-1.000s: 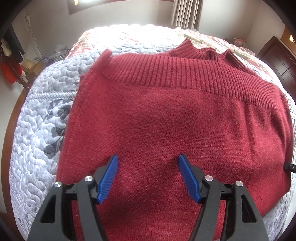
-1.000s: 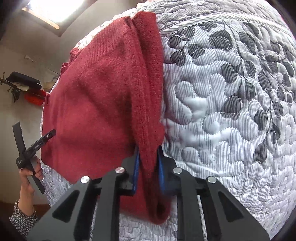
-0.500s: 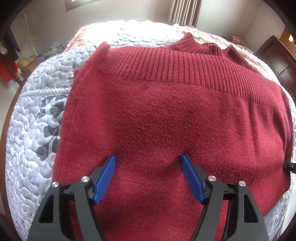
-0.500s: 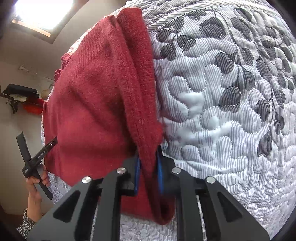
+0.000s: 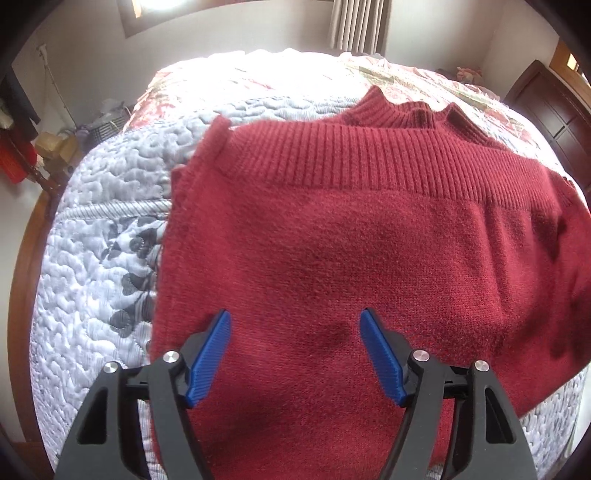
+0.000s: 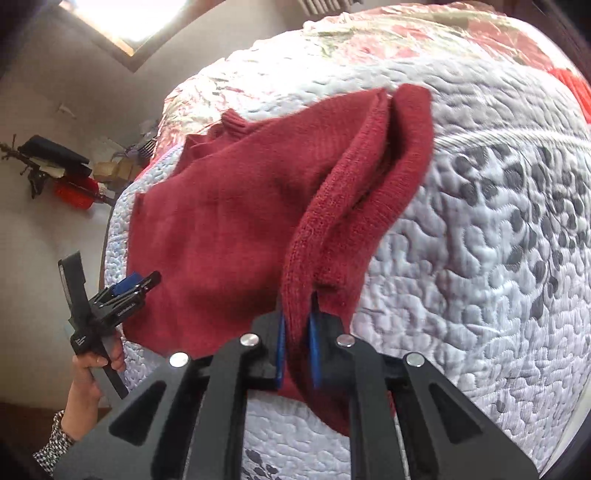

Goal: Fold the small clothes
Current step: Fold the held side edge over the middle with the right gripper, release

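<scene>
- Red sweater (image 5: 369,258): lies flat on the quilted bed (image 6: 480,258), ribbed hem away from the left gripper.
- Right gripper (image 6: 295,354): pressed together, pinching the sweater's right side edge, lifted into a ridge.
- Left gripper (image 5: 295,354): spread, empty, over the sweater's near edge; the fold likely travels from the right gripper toward it.

bed: my quilted grey-white cover (image 5: 92,295) w/ dark leaf print, floral spread (image 5: 258,79) at far end
curtain: grey (image 5: 356,24), top centre
door: dark wood (image 5: 546,99), far right
clutter: boxes (image 5: 55,146) + red item (image 6: 74,192) by left wall
</scene>
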Action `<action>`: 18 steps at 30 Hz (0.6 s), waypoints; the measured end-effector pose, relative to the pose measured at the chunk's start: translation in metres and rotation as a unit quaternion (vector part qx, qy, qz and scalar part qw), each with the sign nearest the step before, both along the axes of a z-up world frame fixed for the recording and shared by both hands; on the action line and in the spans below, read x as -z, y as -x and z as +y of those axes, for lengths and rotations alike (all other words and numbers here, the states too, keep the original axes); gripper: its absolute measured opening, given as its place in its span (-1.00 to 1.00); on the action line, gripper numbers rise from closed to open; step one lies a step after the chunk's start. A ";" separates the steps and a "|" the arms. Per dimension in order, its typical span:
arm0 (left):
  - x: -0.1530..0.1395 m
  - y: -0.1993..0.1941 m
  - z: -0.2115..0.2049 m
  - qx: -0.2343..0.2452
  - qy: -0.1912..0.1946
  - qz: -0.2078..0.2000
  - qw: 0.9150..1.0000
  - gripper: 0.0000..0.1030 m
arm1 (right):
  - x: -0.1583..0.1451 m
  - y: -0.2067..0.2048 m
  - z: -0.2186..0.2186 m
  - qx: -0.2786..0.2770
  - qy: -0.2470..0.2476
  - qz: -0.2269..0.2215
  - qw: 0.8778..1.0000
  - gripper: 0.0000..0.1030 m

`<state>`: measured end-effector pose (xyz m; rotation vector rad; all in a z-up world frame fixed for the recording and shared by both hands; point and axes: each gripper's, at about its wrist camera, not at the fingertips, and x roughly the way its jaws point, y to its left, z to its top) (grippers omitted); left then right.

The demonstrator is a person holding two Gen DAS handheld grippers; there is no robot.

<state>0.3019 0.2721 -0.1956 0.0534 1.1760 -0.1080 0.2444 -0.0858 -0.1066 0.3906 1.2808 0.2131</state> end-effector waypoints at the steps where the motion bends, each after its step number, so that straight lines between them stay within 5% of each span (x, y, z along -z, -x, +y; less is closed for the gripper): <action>1: -0.001 0.000 0.002 0.000 0.002 0.000 1.000 0.40 | -0.005 -0.003 0.012 -0.009 0.001 -0.005 1.000 -0.82; 9: -0.004 0.001 0.028 -0.014 0.015 -0.001 1.000 0.40 | -0.014 -0.026 0.117 -0.109 0.010 -0.023 0.994 -0.82; 18: -0.006 0.005 0.048 -0.031 0.029 0.002 0.999 0.40 | 0.050 -0.039 0.167 -0.145 0.060 0.029 0.987 -0.80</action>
